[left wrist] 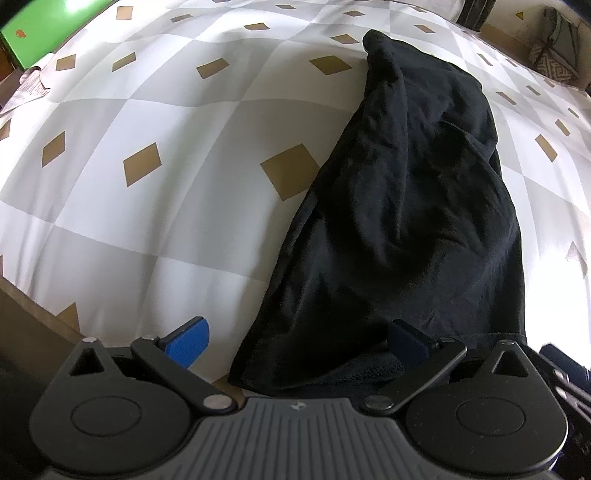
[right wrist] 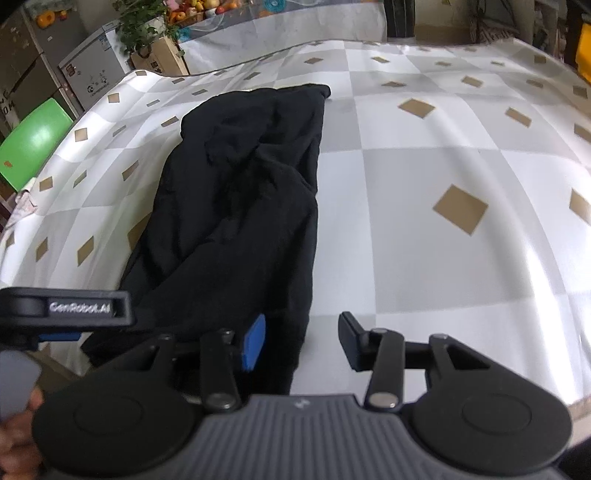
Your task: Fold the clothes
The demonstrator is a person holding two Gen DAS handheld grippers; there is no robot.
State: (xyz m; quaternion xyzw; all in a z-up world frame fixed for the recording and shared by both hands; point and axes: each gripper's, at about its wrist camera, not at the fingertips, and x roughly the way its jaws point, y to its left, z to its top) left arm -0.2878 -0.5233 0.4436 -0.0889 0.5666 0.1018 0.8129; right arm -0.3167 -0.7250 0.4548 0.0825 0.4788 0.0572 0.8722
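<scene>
A black garment (left wrist: 406,206) lies in a long, loosely folded strip on the checkered tablecloth (left wrist: 155,122), running away from me. It also shows in the right wrist view (right wrist: 243,206). My left gripper (left wrist: 297,341) is open, its jaws straddling the garment's near left corner. My right gripper (right wrist: 303,341) is open, its jaws straddling the garment's near right corner. The left gripper's body (right wrist: 74,308) shows at the left edge of the right wrist view.
A green chair (right wrist: 33,144) stands beyond the table's left side. Boxes, a plant (right wrist: 144,26) and shelves stand at the far left. The tablecloth (right wrist: 443,166) stretches bare to the right of the garment. The near table edge lies just below both grippers.
</scene>
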